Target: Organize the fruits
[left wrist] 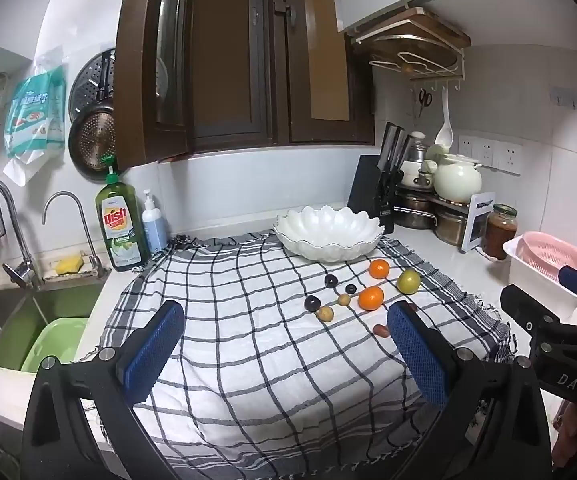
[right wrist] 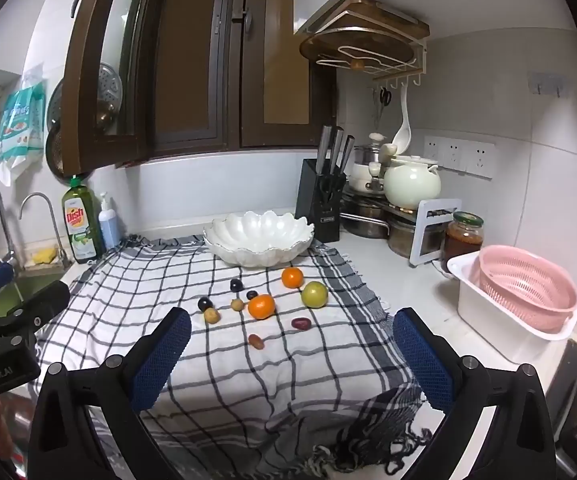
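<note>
Checked cloth (right wrist: 224,364) (white bowl (right wrist: 258,236)).

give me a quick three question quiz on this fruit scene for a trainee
1. True or false: the white bowl already holds fruit.
2. How many orange fruits lie on the checked cloth?
3. Which lies nearest the pink strainer: A) the green fruit, B) a dark plum, C) the soap bottle?

Key:
1. False: no fruit shows in it.
2. Two: one nearer the bowl, one nearer the camera.
3. A.

The left gripper and right gripper both have their jaws open and hold nothing.
</note>
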Demonstrator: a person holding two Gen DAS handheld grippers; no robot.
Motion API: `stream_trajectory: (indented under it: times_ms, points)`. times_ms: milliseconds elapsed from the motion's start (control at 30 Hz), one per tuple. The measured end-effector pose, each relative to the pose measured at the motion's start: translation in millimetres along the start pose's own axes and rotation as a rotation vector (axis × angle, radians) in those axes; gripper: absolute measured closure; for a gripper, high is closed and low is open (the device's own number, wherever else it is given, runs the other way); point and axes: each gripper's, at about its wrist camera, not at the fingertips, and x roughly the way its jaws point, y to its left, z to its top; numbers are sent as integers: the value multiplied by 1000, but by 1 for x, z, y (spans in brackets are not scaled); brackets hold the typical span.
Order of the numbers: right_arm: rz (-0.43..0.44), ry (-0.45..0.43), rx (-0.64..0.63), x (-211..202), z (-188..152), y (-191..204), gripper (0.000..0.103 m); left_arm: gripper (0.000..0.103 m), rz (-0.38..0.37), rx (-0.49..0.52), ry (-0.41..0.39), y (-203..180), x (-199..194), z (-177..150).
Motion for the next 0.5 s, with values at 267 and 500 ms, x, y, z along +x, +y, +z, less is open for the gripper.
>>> stream_trajectory:
  times_ms: [267,500]
  points:
    - [-1,4,1,0,0,-1,1,0,-5,8,-2,-4,-3,6]
    - [-6,-1,-1,-4,7,-4,1,0,11,4,-25,-5,-7,6]
